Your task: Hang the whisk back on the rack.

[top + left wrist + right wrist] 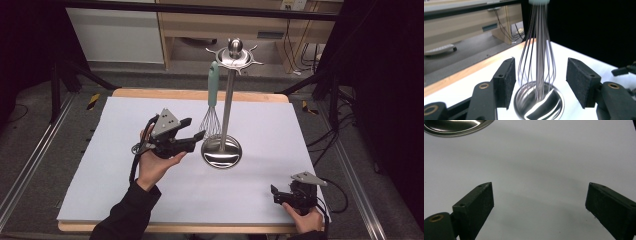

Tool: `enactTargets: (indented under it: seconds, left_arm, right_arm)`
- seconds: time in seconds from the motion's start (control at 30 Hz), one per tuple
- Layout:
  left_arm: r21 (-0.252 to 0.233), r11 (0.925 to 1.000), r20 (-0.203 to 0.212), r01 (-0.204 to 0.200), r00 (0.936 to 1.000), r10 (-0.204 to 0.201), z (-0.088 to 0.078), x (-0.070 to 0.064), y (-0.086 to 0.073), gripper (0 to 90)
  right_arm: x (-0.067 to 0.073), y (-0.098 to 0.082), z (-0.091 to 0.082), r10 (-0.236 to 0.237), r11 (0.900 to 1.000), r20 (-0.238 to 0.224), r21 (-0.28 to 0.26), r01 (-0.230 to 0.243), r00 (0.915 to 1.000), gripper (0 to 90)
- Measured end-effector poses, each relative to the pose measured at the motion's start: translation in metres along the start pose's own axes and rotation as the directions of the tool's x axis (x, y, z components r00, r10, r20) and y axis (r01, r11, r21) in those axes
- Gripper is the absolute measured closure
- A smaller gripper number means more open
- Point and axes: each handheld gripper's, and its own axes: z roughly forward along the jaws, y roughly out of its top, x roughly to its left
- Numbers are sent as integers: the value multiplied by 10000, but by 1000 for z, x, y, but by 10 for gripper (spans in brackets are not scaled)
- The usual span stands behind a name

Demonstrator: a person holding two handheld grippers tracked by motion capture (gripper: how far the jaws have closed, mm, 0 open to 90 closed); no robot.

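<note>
1. Two grippers: the left gripper (192, 135), beside the stand (226, 100), has jaws apart flanking the whisk (536, 55) without touching (probably lining up a grasp).
2. Whisk hangs from the stand's top, wires just above its base.
3. Right gripper (281, 196) rests on the tabletop (150, 195), well off the stand, jaws apart, idle.

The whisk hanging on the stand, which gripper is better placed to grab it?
Left. The left gripper is open beside the whisk, whose wires sit between its jaws. The right gripper rests near the table's front edge.
</note>
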Motion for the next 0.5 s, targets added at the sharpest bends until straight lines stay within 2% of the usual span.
enactTargets:
  seconds: [0.1, 0.13, 0.17, 0.27, 0.33, 0.4, 0.5]
  left_arm:
    - [320, 9994, -78, 130, 9999, -127, -3, 3, -18, 390]
    - [320, 9994, -78, 130, 9999, -127, -3, 3, -18, 388]
    - [478, 9987, -132, 177, 9998, -171, -4, 5, -28, 385]
    - [637, 9976, -168, 268, 9995, -258, -5, 7, -36, 376]
    - [891, 9954, -214, 364, 9992, -346, -7, 9, -49, 370]
    - [956, 9946, -215, 392, 9991, -373, -8, 10, -52, 367]
    - [1289, 9903, -276, 515, 9984, -483, -10, 14, -66, 351]
  right_arm:
    - [0, 0, 0, 57, 10000, 32, 28, -57, 10000, 85]
    - [0, 0, 0, 57, 10000, 32, 28, -57, 10000, 85]
    - [0, 0, 0, 60, 10000, 43, 40, -60, 10000, 85]
    - [0, -1, 0, 57, 10000, 47, 34, -58, 10000, 85]
    - [0, -1, 0, 85, 10000, 62, 42, -86, 9999, 84]
    - [0, -1, 0, 93, 10000, 57, 31, -93, 9999, 84]
    - [-1, -1, 0, 93, 10000, 74, 31, -93, 9999, 83]
